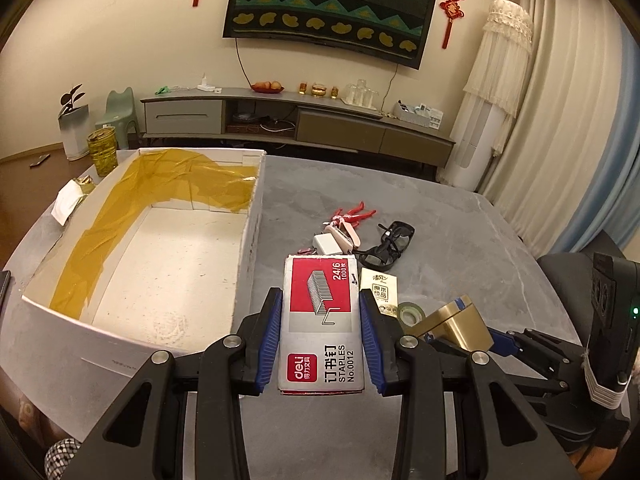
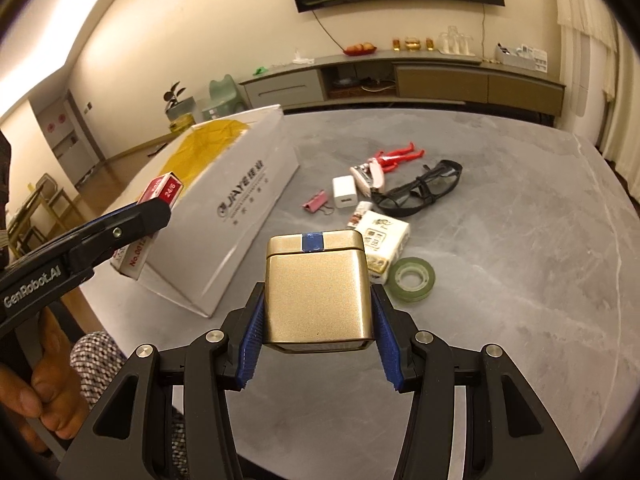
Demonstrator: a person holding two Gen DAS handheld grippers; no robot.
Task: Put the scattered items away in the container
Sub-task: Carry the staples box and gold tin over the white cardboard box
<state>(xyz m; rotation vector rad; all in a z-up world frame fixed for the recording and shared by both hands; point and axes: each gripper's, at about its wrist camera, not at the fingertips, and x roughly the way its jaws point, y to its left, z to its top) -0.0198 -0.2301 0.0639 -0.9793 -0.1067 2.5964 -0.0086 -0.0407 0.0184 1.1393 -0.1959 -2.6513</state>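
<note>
Presently both tools are loaded. Left hand-held gripper (image 1: 321, 338) pinches a staple box (image 1: 321, 322) by its long sides, blue pads flat against them; the box's long axis runs straight along the fingers, pointing away from the camera, printed red-and-silver face up. It hangs just right of the white cardboard box (image 1: 246, 248), beside its near right corner and outside the wall.

Right hand-held gripper (image 2: 318, 322) is clamped on a gold tin (image 2: 318, 290) (blue tape strip across the lid seam), lid end pointing away from the camera, held above the grey surface (image 2: 520, 280) right of the cardboard box.

Only the left wrist view looks into the cardboard box: bare white floor, yellow tape lining the left and far walls. Only the right wrist view shows that box's printed outer side wall, a hand (image 2: 44, 392) gripping the left tool's handle, and a pink binder clip (image 2: 316, 203) lying clear.

Still loose on the surface, all right of the cardboard box: white charger cube (image 2: 344, 192), red figure (image 2: 400, 157), black glasses (image 2: 420, 190), tissue packet (image 2: 384, 240) and tape roll (image 2: 412, 278), the roll just beside the packet. From the left wrist view the held staple box hides part of this cluster.
</note>
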